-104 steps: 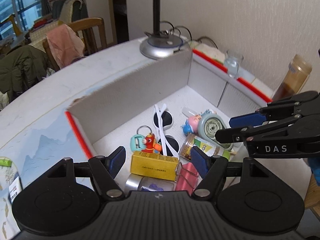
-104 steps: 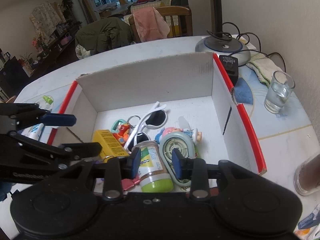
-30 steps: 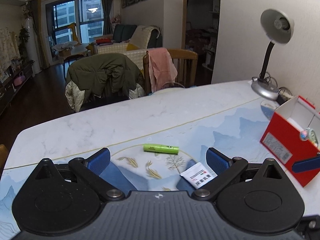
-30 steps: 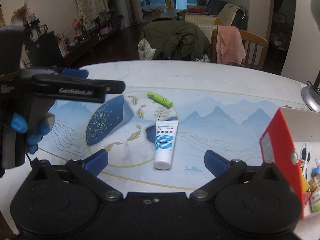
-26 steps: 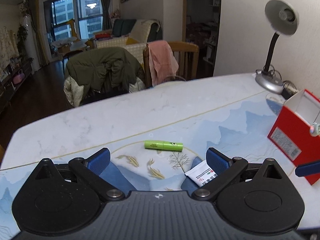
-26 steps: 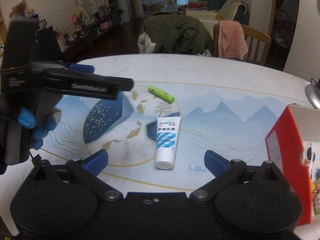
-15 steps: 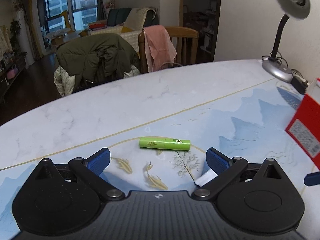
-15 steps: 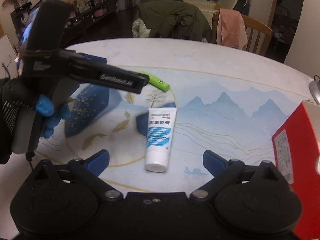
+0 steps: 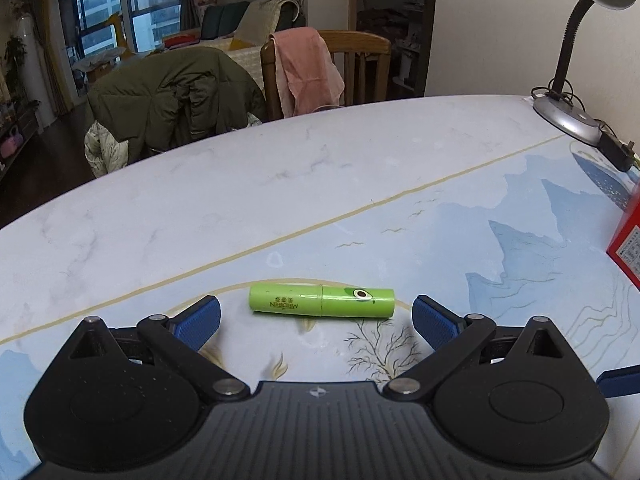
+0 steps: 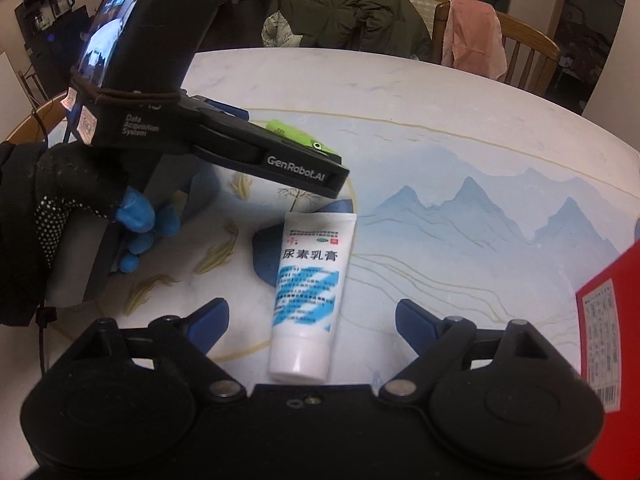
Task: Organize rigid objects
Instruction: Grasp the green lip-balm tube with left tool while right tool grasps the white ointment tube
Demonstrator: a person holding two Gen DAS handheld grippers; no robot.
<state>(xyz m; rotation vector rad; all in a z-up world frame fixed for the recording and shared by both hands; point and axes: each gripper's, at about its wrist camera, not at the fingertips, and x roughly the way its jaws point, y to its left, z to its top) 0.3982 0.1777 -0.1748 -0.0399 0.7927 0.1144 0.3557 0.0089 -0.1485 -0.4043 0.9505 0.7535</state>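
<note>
The small bright-green plastic cylinder [image 9: 322, 301] lying crosswise on the counter [image 9: 280, 184] between the left gripper [image 9: 316, 320]'s wide-open, empty fingers [image 9: 198, 320] looks light, stiff and roll-prone — best pinched mid-barrel — while the right gripper [image 10: 312, 322], its jaws just closing yet clear, straddles a soft white cream tube [image 10: 308, 292].

- The left wrist camera sits just behind the left hand-held gripper [image 9: 316, 318], looking forward and down across the surface [image 9: 280, 184] toward its far edge and the chairs [image 9: 352, 64] beyond; it is close to the surface.
- The right wrist camera sits behind the right hand-held gripper [image 10: 312, 320], tilted more steeply down, also close.
- Both views share the green tube [image 9: 322, 301], the painted middle of the surface, the red box [image 10: 608, 320] at the right edge, and the far chairs.
- The right view also catches the left hand-held gripper from its side.
</note>
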